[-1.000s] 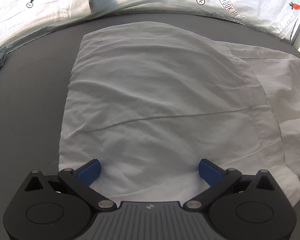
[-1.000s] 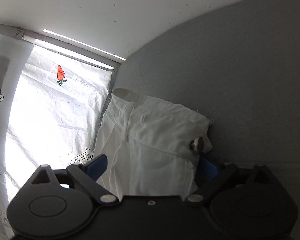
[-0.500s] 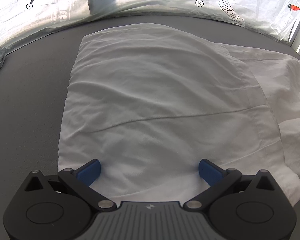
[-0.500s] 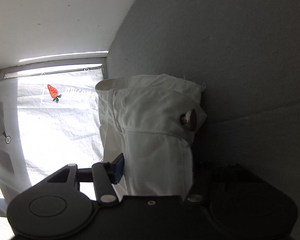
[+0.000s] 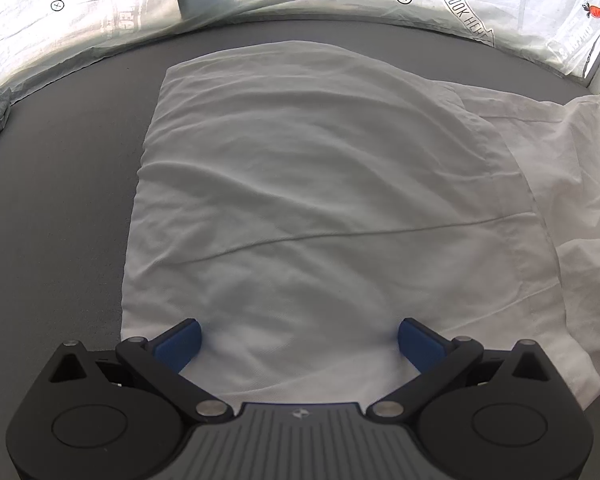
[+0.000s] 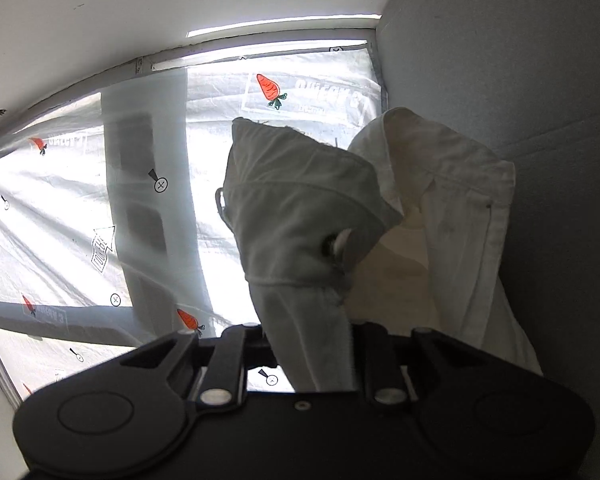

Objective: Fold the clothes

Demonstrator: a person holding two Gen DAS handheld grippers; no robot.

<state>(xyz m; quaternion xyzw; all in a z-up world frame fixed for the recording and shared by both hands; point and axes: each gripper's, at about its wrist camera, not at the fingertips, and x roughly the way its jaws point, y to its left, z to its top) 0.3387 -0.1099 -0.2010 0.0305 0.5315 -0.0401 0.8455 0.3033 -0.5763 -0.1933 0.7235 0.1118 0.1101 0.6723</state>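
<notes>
white garment [image 5: 332, 184]: matt woven cloth, creased
garment button [image 6: 336, 245]: shiny metal
bench [image 5: 60, 184]: grey, matt, felt-like
left claw [image 5: 299, 342]: black matt plastic, blue rubbery pads [image 5: 179, 344]
curtain [image 5: 460, 4]: thin printed cloth, translucent
wall [image 6: 500, 60]: grey, matt

White garment [image 5: 320, 200], carrot-printed curtain [image 5: 500, 8]

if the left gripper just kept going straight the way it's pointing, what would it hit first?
The white garment spread on the grey surface. The left gripper points steeply down at it with its jaws wide open, the cloth lying right between and ahead of the pads. Whether the pads already touch the cloth is unclear.
</notes>
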